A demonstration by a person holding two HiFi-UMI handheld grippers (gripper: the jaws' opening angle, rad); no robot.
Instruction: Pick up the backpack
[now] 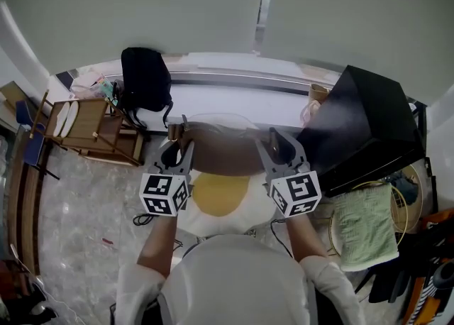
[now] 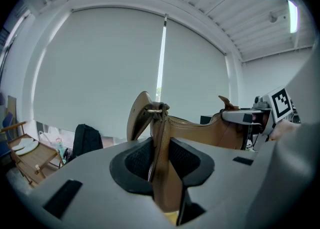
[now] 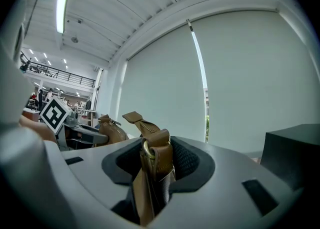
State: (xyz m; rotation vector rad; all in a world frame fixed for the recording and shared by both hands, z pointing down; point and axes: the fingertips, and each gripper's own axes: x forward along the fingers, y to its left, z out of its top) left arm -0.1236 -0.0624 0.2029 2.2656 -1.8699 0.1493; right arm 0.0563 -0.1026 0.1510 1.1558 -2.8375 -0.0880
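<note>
One brown leather bag [image 1: 223, 152] hangs in the middle of the head view, off the floor, above a round white-and-yellow cushion [image 1: 220, 199]. Its long axis runs straight across the frame, from left to right, with its zipped top edge facing up. The left hand-held gripper [image 1: 177, 140] is clenched on the bag's left end: in the left gripper view its jaws [image 2: 161, 159] stand only a little apart, pressed on a leather strap just below a metal ring. The right hand-held gripper [image 1: 278, 146] grasps the opposite end, its jaws [image 3: 157, 163] squeezed on a folded leather tab with a ring. A black backpack [image 1: 145, 79] leans on the window ledge [image 1: 234, 96] at upper left, well apart from both.
</note>
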